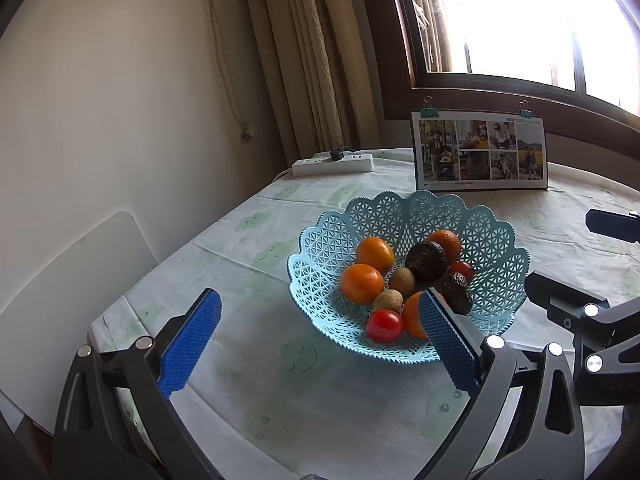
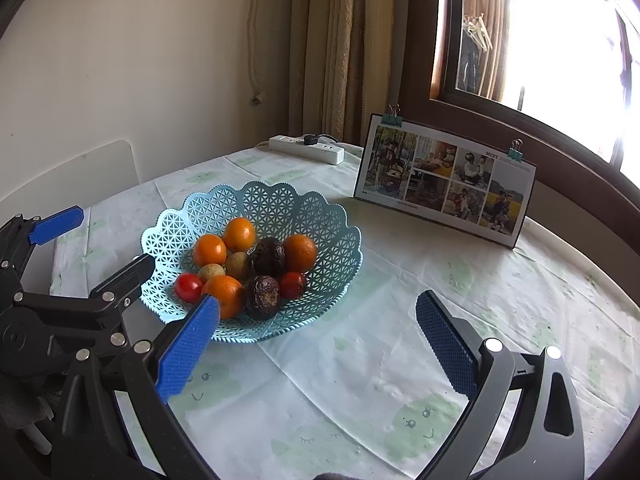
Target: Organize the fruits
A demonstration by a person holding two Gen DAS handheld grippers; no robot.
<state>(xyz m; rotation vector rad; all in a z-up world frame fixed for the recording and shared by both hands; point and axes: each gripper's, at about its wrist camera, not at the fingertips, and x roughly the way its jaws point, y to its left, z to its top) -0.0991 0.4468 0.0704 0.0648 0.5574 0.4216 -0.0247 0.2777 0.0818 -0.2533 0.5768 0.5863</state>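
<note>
All fruits already lie in the pale blue lattice plastic basket point(image 2: 256, 204) ahead of your empty, spread left gripper point(image 1: 318, 312) and right gripper point(image 2: 316, 316) — nothing seems left.

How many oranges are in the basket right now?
4. In the right wrist view: two at the basket's back left, one at the right, one at the front partly behind a claw finger. More could be hidden underneath.

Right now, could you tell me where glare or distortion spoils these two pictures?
Left wrist view: the window is blown out white and straight edges bow; right wrist view: the same window glares, yet the basket stays sharp.
</note>
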